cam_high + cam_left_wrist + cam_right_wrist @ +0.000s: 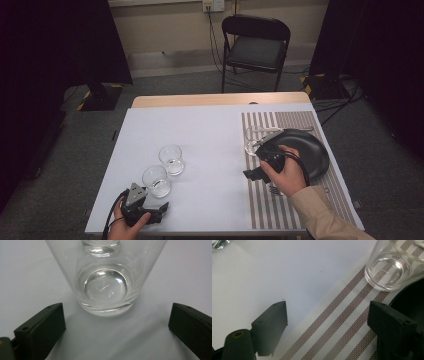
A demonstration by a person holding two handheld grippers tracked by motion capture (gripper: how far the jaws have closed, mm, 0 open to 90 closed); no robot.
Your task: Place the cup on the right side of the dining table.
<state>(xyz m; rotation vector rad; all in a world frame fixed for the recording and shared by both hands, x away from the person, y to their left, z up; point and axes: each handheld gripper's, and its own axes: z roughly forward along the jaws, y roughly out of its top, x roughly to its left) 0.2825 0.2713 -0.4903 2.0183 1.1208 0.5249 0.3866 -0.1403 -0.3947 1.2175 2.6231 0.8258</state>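
Two clear glasses stand on the white table (210,130) at the left, one nearer (156,180) and one farther (171,159). My left gripper (155,202) sits just in front of the nearer one. In the left gripper view its jaws stand wide open (116,315), with that glass (106,287) a little ahead between them and the farther glass (101,246) behind it. A third glass (252,145) stands on the striped placemat (260,210) beside a black plate (312,150). My right gripper (254,161) is open (329,312) short of this glass (392,267), untouched, with the plate (409,297) at its right jaw.
A fork (272,190) lies on the placemat near the person's right hand, and silver cutlery (270,129) lies behind the plate. A black folding chair (255,45) stands beyond the table's far edge. Cables trail on the floor at the right.
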